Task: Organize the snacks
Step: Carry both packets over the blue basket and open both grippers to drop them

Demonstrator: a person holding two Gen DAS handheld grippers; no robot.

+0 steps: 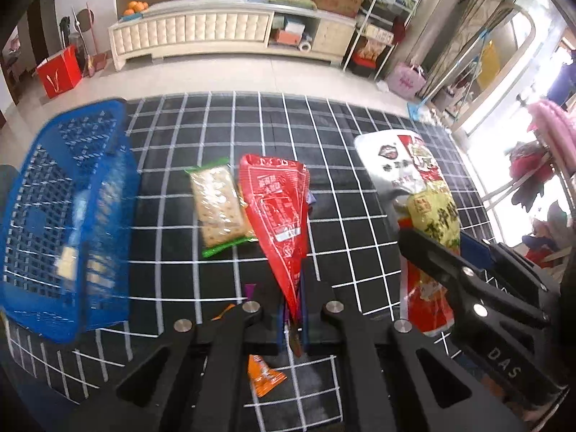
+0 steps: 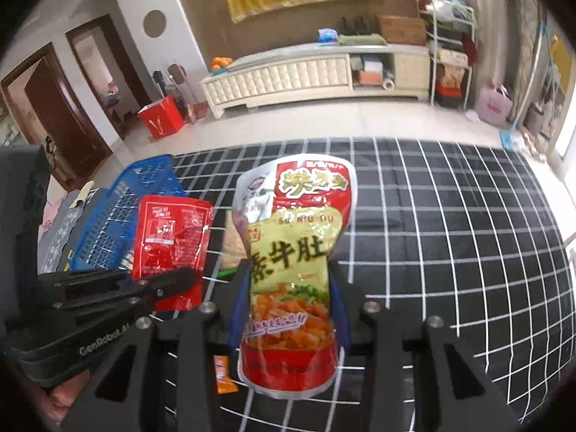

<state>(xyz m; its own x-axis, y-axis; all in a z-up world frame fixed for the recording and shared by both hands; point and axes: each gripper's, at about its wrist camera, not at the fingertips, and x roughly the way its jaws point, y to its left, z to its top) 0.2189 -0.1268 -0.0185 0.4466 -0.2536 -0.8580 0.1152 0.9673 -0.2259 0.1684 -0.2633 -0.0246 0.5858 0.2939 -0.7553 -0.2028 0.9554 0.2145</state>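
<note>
My left gripper [image 1: 293, 289] is shut on the lower edge of a red snack packet [image 1: 279, 212], held edge-on above the checked table; the same red snack packet [image 2: 169, 241] shows left of centre in the right wrist view. My right gripper [image 2: 289, 288] is shut on a large red, yellow and silver snack pouch [image 2: 293, 270], held upright; from the left wrist that pouch [image 1: 417, 194] and the right gripper's body are at the right. A blue plastic basket [image 1: 64, 216] stands at the left. A cracker pack [image 1: 217, 205] with green ends lies on the table beside the red packet.
A small orange sachet [image 1: 264, 378] lies on the black-and-white checked cloth [image 1: 360, 151] beneath the left gripper, also seen as the orange sachet [image 2: 224, 374]. A purple wrapper tip [image 1: 250, 289] pokes out near the left fingers. Beyond the table stand a white cabinet [image 1: 216, 32] and a red bag [image 1: 59, 72].
</note>
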